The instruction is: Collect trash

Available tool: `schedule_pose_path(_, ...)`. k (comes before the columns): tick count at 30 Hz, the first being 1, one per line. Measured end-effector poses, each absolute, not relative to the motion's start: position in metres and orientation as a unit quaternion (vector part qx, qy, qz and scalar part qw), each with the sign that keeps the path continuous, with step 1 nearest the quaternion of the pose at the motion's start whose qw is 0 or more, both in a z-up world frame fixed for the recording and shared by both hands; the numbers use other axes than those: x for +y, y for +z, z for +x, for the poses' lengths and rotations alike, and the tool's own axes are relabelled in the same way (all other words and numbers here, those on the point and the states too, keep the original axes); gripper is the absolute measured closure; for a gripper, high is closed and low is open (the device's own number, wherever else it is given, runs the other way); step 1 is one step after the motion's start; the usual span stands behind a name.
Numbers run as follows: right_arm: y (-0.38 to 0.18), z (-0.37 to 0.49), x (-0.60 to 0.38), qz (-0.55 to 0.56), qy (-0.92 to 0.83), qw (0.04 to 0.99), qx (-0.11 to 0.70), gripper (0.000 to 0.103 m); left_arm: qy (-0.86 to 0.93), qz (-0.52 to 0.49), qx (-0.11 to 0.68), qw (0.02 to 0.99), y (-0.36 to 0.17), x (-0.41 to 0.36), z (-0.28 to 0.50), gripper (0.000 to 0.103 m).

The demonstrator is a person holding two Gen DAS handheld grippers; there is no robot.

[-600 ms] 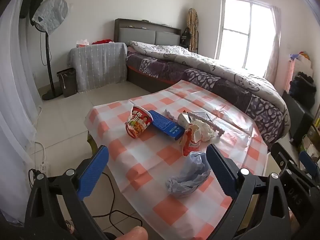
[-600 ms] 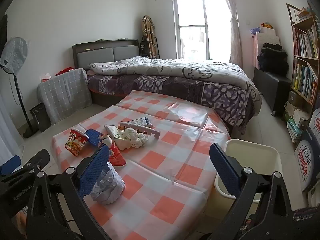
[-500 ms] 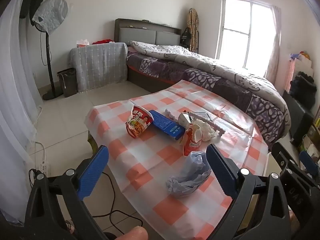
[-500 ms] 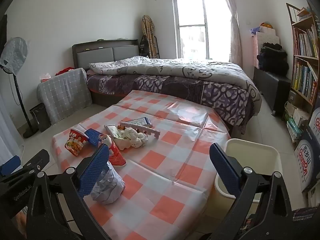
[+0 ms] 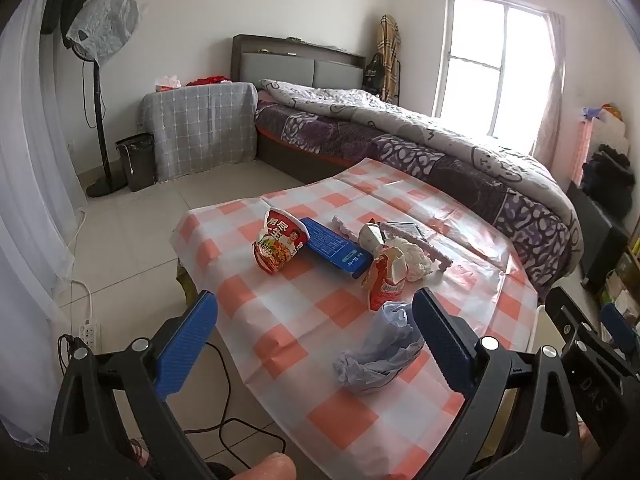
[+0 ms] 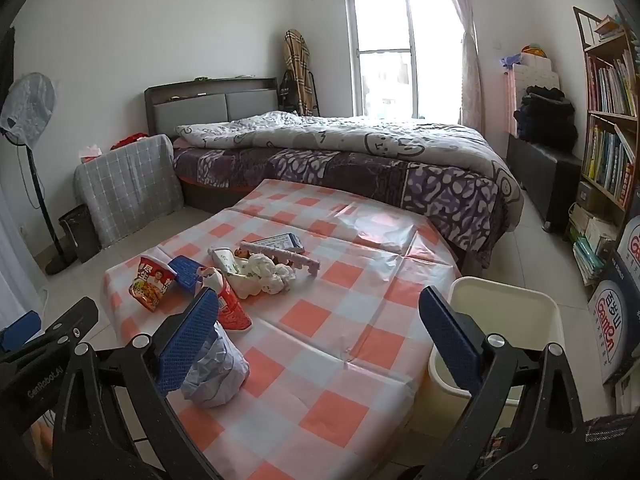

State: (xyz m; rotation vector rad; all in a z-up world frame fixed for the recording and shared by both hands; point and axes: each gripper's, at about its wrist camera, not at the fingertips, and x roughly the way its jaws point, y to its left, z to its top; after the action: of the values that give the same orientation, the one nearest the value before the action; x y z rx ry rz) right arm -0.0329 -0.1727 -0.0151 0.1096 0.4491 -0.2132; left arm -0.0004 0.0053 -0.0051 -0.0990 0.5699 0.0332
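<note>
Trash lies on a table with an orange-checked cloth [image 5: 280, 320] [image 6: 340, 320]: a crumpled grey-blue bag [image 5: 380, 352] [image 6: 216, 372] nearest me, a red carton [image 5: 384, 280] [image 6: 228, 300], a red noodle cup [image 5: 280, 244] [image 6: 152, 280], a blue box [image 5: 336, 248] [image 6: 186, 270], white crumpled paper [image 5: 412, 256] [image 6: 268, 272] and a pale strip [image 6: 280, 258]. My left gripper [image 5: 314, 340] is open and empty, above the table's near edge, by the bag. My right gripper [image 6: 318, 336] is open and empty over the table. A white bin [image 6: 500, 320] stands at the table's right.
A bed [image 6: 360, 160] runs behind the table. A standing fan [image 5: 100, 80] and a small dark bin [image 5: 136, 160] are at the far left. A bookshelf [image 6: 608, 120] lines the right wall. Cables and a power strip [image 5: 90, 332] lie on the floor at left.
</note>
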Motion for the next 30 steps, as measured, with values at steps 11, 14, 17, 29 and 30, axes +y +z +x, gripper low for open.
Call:
schedule_pose_path(11, -0.0151, -0.0331, -0.1724, 0.054, -0.105, 0.968, 0.222, 0.007, 0.017, -0.049, 0.282, 0.958, -0.0075, 0.0017, 0.003, 0.008)
schedule_pose_path(14, -0.0152, -0.0331, -0.1723, 0.054, -0.106, 0.968, 0.222, 0.007, 0.017, -0.049, 0.282, 0.958, -0.0054, 0.0021, 0.0009, 0.008)
schedule_pose_path(17, -0.0152, -0.0332, -0.1721, 0.054, -0.105, 0.968, 0.223, 0.007, 0.017, -0.049, 0.282, 0.958, -0.0055, 0.0023, 0.001, 0.008)
schedule_pose_path(29, -0.0155, -0.0331, -0.1719, 0.054, -0.105, 0.968, 0.223, 0.007, 0.017, -0.049, 0.284, 0.958, -0.0056, 0.0024, 0.0013, 0.008)
schedule_pose_path(30, -0.0156, -0.0331, -0.1719, 0.054, -0.105, 0.968, 0.223, 0.007, 0.017, -0.049, 0.284, 0.957, -0.0055, 0.0024, 0.0013, 0.008)
